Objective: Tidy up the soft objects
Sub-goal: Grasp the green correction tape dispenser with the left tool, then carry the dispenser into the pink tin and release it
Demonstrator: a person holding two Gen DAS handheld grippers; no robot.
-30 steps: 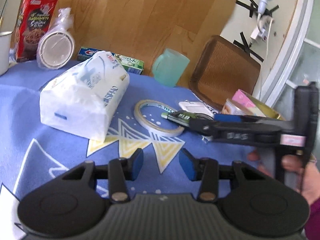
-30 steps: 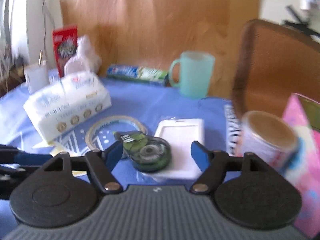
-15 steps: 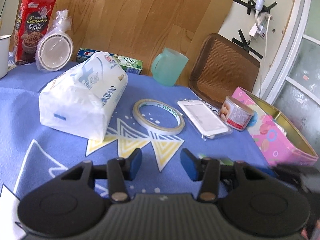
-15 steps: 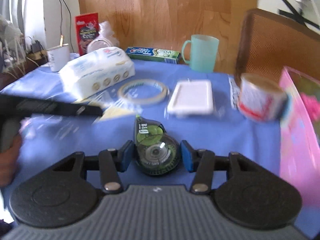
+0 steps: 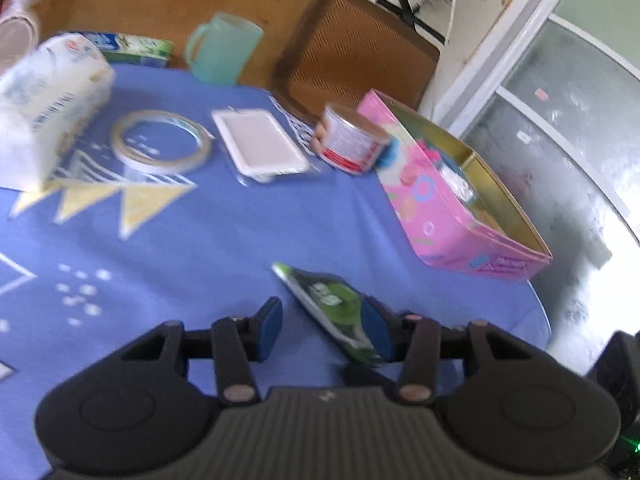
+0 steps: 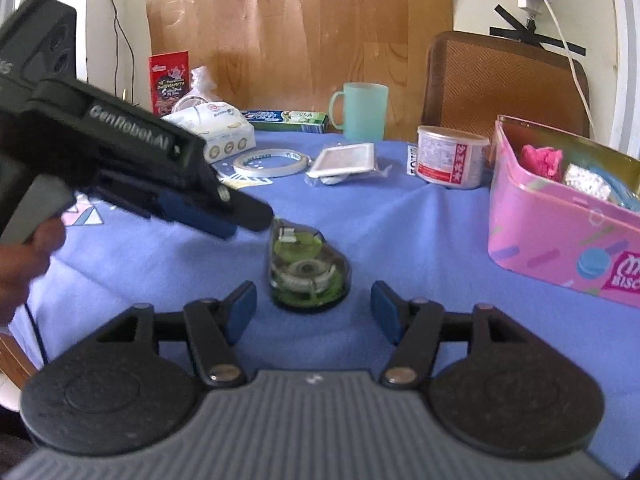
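A green correction-tape dispenser (image 6: 306, 270) lies flat on the blue tablecloth (image 6: 420, 240). My right gripper (image 6: 312, 310) is open just behind it, not touching. In the left wrist view the dispenser (image 5: 332, 308) lies by the right finger of my open left gripper (image 5: 322, 328). In the right wrist view the left gripper's fingers (image 6: 240, 212) hover at the dispenser's far left. A white tissue pack (image 5: 44, 96) lies far left. The pink biscuit tin (image 6: 560, 224) on the right holds soft pink and white items (image 6: 542, 160).
A tape roll (image 5: 160, 146), a white card holder (image 5: 260, 144) and a small can (image 5: 348, 140) lie mid-table. A teal mug (image 6: 362, 110), a toothpaste box (image 6: 286, 119) and a red box (image 6: 168, 80) stand at the back. A brown chair (image 6: 504, 80) stands behind the table.
My right gripper set the dispenser on the cloth, opened and drew back. My left gripper swung right and down toward the dispenser.
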